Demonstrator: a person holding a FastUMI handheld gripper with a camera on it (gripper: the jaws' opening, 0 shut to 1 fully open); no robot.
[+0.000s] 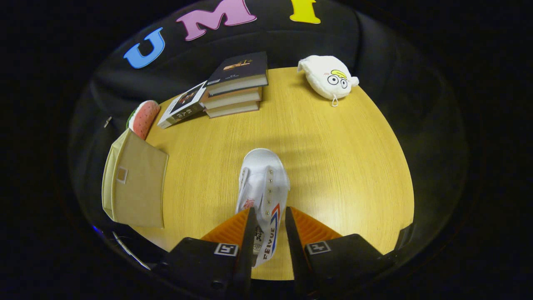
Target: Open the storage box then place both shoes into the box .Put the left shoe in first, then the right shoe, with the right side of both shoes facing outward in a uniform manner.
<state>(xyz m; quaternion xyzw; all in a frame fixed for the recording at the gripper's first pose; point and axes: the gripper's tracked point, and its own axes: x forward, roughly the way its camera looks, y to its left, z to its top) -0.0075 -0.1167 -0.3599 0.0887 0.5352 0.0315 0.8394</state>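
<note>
The jaws of the gripper (268, 218) are nearly closed, pinching the heel of a white shoe (263, 183), toe pointed away over the wooden surface (333, 158); the beige storage box (135, 183) is seen well to the left, near stacked books (235, 85).

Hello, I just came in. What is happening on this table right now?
A person's hand-held gripper has its two fingers closed on the heel end of a white shoe, whose toe points away over the wooden table. The beige storage box stands to the left. I cannot tell whether it is open. Beyond are a stack of books and a white plush toy.
</note>
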